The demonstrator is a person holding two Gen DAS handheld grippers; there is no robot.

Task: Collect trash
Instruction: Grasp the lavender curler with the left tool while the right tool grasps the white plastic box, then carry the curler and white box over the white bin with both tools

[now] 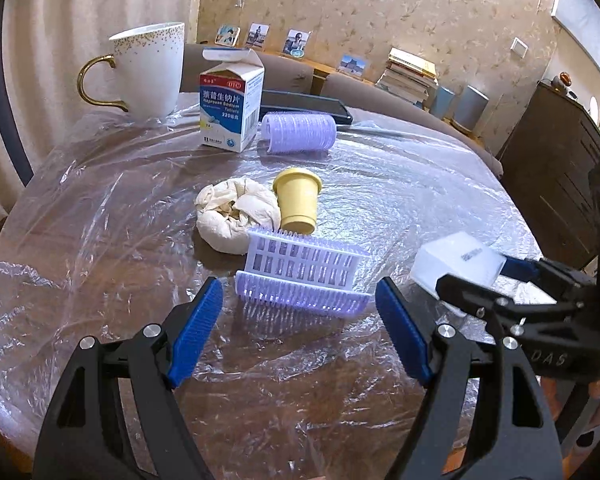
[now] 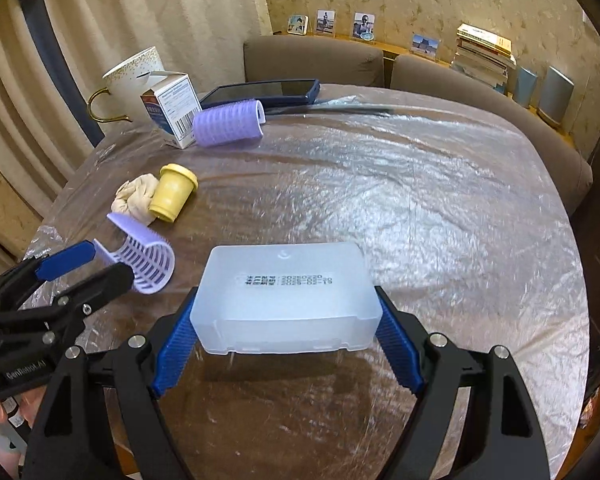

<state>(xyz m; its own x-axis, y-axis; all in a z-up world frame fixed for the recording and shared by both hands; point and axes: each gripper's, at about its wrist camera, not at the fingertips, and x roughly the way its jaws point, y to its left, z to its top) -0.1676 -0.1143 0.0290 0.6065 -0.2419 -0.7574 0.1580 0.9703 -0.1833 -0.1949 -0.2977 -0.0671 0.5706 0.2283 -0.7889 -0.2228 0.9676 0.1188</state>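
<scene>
A crumpled tissue (image 1: pixel 236 216) lies mid-table against a small yellow cup (image 1: pixel 298 204) that stands upside down. In front of them rests a lilac open hair-roller shell (image 1: pixel 300 276). My left gripper (image 1: pixel 299 285) is open, its blue pads on either side of the shell without touching it. My right gripper (image 2: pixel 286 296) is shut on a translucent white plastic box (image 2: pixel 288 300), held just above the table with its shadow beneath. The left wrist view shows that box (image 1: pixel 456 264) at the right. In the right wrist view the left gripper (image 2: pixel 110 260) sits beside the shell (image 2: pixel 148 264).
A round table covered in clear plastic film (image 1: pixel 100 240). At the back stand a white mug with a gold handle (image 1: pixel 148 70), an opened medicine carton (image 1: pixel 230 108), a lilac roller (image 1: pixel 298 134) and a dark flat case (image 1: pixel 304 106). Chairs and a dark cabinet (image 1: pixel 552 168) lie beyond.
</scene>
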